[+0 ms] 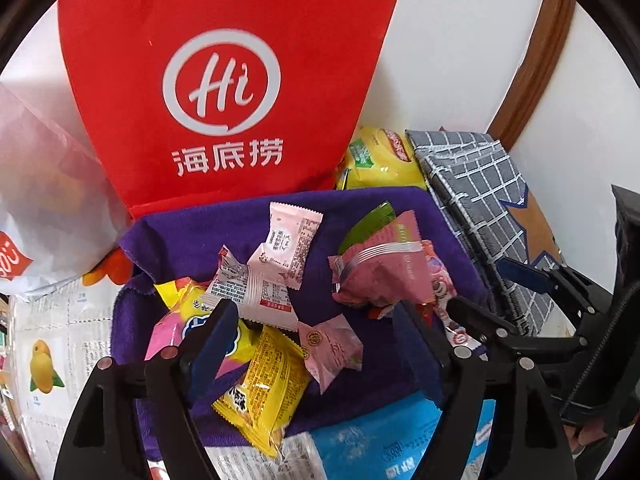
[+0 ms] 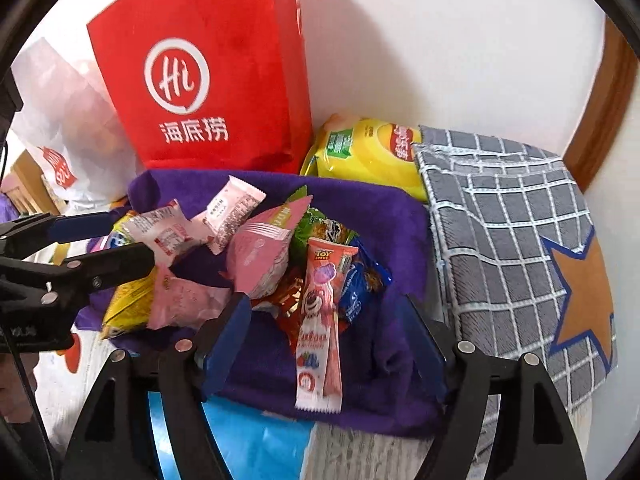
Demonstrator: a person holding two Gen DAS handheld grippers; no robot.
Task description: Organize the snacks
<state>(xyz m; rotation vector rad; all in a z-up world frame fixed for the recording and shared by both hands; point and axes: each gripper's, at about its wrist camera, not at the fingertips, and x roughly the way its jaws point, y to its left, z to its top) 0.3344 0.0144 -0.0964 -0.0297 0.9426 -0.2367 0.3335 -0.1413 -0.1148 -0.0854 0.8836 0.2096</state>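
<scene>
A purple cloth (image 1: 360,208) holds a loose heap of snacks: white-and-pink sachets (image 1: 288,248), a puffed pink pack (image 1: 380,276), and a yellow packet (image 1: 268,380). My left gripper (image 1: 314,312) hangs open just above the heap's near side, and its pads touch nothing. In the right wrist view the same cloth (image 2: 392,240) carries a long pink Toy Story stick pack (image 2: 320,328) and a small blue packet (image 2: 360,284). The stick pack lies on the cloth between the spread fingers of my right gripper (image 2: 326,304), which is open. The left gripper (image 2: 116,240) also shows at the left edge.
A red paper bag (image 1: 224,80) stands against the white wall behind the cloth. Beside it lie a yellow chip bag (image 2: 372,156) and a grey checked cloth with an orange star (image 2: 508,232). A white plastic bag (image 1: 40,200) sits at the left, a light-blue pack (image 1: 360,440) in front.
</scene>
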